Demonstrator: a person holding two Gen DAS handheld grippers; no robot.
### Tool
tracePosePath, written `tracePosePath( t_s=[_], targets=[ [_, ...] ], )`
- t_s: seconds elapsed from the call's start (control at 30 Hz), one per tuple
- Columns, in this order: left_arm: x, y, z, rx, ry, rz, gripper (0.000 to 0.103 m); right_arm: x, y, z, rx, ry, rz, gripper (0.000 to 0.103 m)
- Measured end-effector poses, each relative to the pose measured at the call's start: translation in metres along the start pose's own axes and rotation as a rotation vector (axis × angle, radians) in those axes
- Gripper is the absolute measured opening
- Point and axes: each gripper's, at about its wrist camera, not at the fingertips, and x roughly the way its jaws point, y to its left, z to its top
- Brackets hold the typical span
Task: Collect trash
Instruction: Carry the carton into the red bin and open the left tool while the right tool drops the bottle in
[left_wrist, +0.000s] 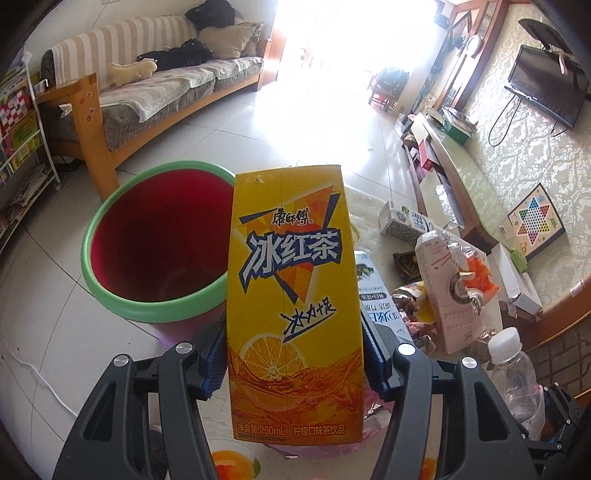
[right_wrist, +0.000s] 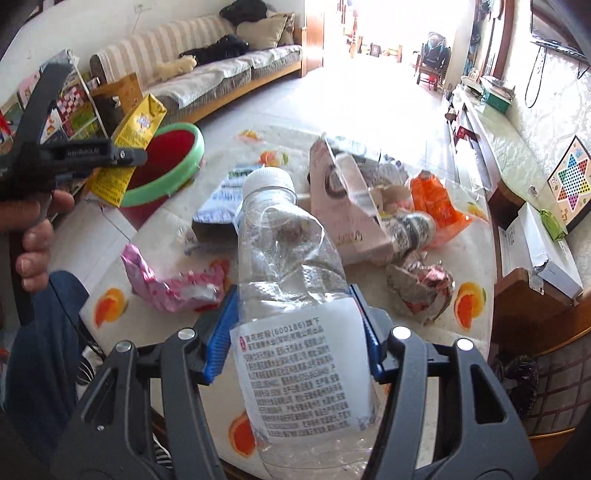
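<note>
Home living room: sofa (left_wrist: 155, 85), wall TV (left_wrist: 546, 85), tiled floor (left_wrist: 280, 122).

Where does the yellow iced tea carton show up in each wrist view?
Left wrist: yellow iced tea carton fills the centre, upright in the left claw.
Right wrist: same carton at upper left, tilted, beside the bin.
Shared landmark: the green-rimmed red bin.
</note>
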Motion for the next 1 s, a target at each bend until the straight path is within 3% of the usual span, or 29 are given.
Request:
tracePosePath(
  t_s=[0.27, 0.5, 0.7, 1.0],
  targets=[
    [-0.015, 0.036, 0.033, -0.045, -0.067, 0.036, 0.057, -0.005, 0.024, 0.069, -0.001, -0.116, 0.017, 0.056],
    [-0.014, 0.058, 0.062, -0.038, -0.102, 0.073, 0.057, 0.007, 0.048, 0.117, 0.009, -0.156, 0.073, 0.056],
    [0.011, 0.086, 0.072, -0.050, -0.064, 0.116, 0.057, 0.028, 0.077, 0.152, -0.012, -0.164, 0.110, 0.056],
    [0.056, 0.117, 0.078, -0.080, 0.026, 0.154, 0.060, 0.062, 0.112, 0.176, -0.042, -0.132, 0.139, 0.056]
  ],
)
